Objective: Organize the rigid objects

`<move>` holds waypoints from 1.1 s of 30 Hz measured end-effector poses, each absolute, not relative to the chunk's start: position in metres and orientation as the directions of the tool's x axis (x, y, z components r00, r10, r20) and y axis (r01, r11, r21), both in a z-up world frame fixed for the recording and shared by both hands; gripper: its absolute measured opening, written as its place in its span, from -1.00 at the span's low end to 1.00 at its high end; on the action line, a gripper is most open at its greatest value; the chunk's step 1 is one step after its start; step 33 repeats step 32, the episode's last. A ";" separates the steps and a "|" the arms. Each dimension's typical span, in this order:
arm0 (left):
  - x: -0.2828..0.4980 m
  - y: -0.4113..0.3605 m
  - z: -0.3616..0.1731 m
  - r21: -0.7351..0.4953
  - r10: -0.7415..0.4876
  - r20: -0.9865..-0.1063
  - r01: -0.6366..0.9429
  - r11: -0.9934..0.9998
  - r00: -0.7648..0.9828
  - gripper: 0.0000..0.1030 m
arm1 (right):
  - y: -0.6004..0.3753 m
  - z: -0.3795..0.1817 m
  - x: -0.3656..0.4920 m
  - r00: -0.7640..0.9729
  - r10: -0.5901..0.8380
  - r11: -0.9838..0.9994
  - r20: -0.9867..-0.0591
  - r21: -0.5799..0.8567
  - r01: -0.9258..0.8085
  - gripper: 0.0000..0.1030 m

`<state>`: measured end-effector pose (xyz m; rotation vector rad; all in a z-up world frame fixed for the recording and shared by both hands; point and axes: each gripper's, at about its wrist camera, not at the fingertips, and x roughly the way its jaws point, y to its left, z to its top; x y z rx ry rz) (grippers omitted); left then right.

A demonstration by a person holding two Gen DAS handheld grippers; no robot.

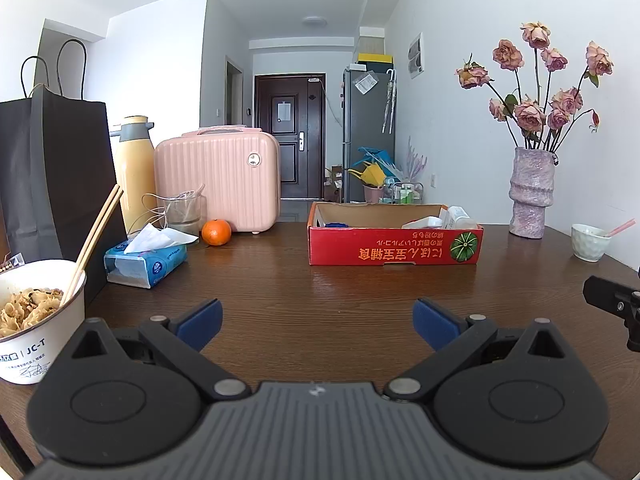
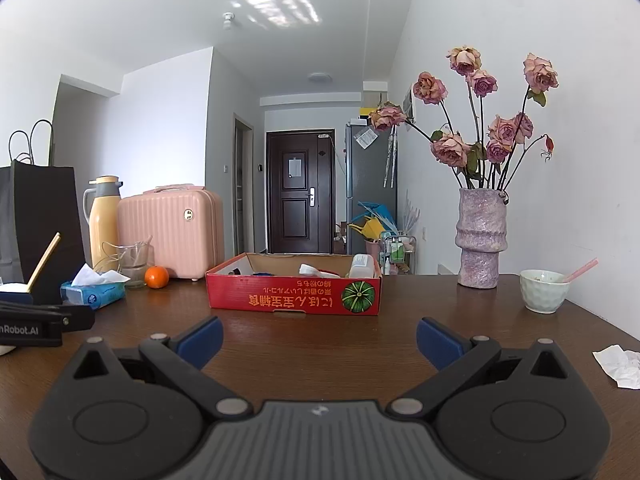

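Note:
A red cardboard box (image 1: 394,248) sits on the dark wood table (image 1: 320,300), holding a white bottle (image 1: 460,218) and other small items; it also shows in the right wrist view (image 2: 294,294). An orange (image 1: 216,232) lies left of it, in front of a pink case (image 1: 218,184). My left gripper (image 1: 318,324) is open and empty, low over the table in front of the box. My right gripper (image 2: 320,338) is open and empty, also short of the box. The left gripper's body shows at the left edge of the right wrist view (image 2: 44,324).
On the left stand a black paper bag (image 1: 52,176), a noodle bowl with chopsticks (image 1: 36,316), a tissue pack (image 1: 146,260), a glass (image 1: 184,212) and a yellow thermos (image 1: 134,168). On the right are a flower vase (image 2: 480,236), a white cup (image 2: 544,290) and crumpled paper (image 2: 618,364).

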<state>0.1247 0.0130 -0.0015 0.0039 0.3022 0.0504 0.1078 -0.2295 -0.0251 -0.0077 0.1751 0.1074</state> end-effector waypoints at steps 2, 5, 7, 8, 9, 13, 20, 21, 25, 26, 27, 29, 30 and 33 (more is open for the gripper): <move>0.125 0.013 -0.002 0.012 0.050 -0.298 -0.049 0.999 0.953 1.00 | -0.230 -0.025 0.108 0.979 0.106 0.994 -0.174 0.002 -0.108 1.00; 0.124 0.013 -0.001 0.011 0.050 -0.298 -0.049 0.999 0.953 1.00 | -0.230 -0.025 0.108 0.979 0.106 0.994 -0.174 0.002 -0.108 1.00; 0.124 0.013 -0.001 0.011 0.050 -0.298 -0.049 0.999 0.953 1.00 | -0.230 -0.025 0.108 0.979 0.107 0.994 -0.174 0.002 -0.109 1.00; 0.124 0.013 -0.001 0.012 0.049 -0.297 -0.048 0.999 0.953 1.00 | -0.229 -0.025 0.108 0.979 0.107 0.994 -0.174 0.001 -0.109 1.00; 0.124 0.013 -0.001 0.012 0.050 -0.298 -0.048 0.999 0.953 1.00 | -0.229 -0.025 0.108 0.979 0.107 0.994 -0.174 0.001 -0.109 1.00; 0.124 0.013 -0.001 0.012 0.049 -0.298 -0.048 0.999 0.953 1.00 | -0.229 -0.025 0.108 0.979 0.107 0.994 -0.173 0.001 -0.109 1.00; 0.123 0.012 -0.001 0.013 0.049 -0.298 -0.047 0.999 0.953 1.00 | -0.227 -0.026 0.108 0.979 0.108 0.994 -0.175 -0.002 -0.110 1.00; 0.123 0.012 -0.001 0.012 0.048 -0.298 -0.046 0.999 0.953 1.00 | -0.227 -0.026 0.108 0.979 0.108 0.994 -0.176 -0.001 -0.110 1.00; 0.123 0.012 -0.001 0.013 0.048 -0.298 -0.047 0.999 0.953 1.00 | -0.227 -0.026 0.109 0.978 0.108 0.994 -0.177 -0.001 -0.110 1.00; 0.123 0.011 -0.001 0.014 0.050 -0.297 -0.048 0.999 0.953 1.00 | -0.227 -0.026 0.109 0.978 0.108 0.994 -0.177 -0.001 -0.110 1.00; 0.123 0.011 0.000 0.015 0.048 -0.298 -0.046 0.999 0.953 1.00 | -0.227 -0.026 0.109 0.978 0.108 0.994 -0.177 -0.001 -0.110 1.00; 0.123 0.011 0.000 0.014 0.045 -0.300 -0.043 0.999 0.953 1.00 | -0.227 -0.026 0.109 0.978 0.108 0.994 -0.177 -0.001 -0.110 1.00; 0.123 0.012 0.001 0.013 0.043 -0.300 -0.041 0.999 0.953 1.00 | -0.227 -0.026 0.109 0.978 0.108 0.994 -0.177 -0.001 -0.110 1.00; 0.124 0.012 0.001 0.014 0.041 -0.302 -0.039 0.999 0.953 1.00 | -0.225 -0.026 0.109 0.978 0.109 0.994 -0.178 -0.002 -0.111 1.00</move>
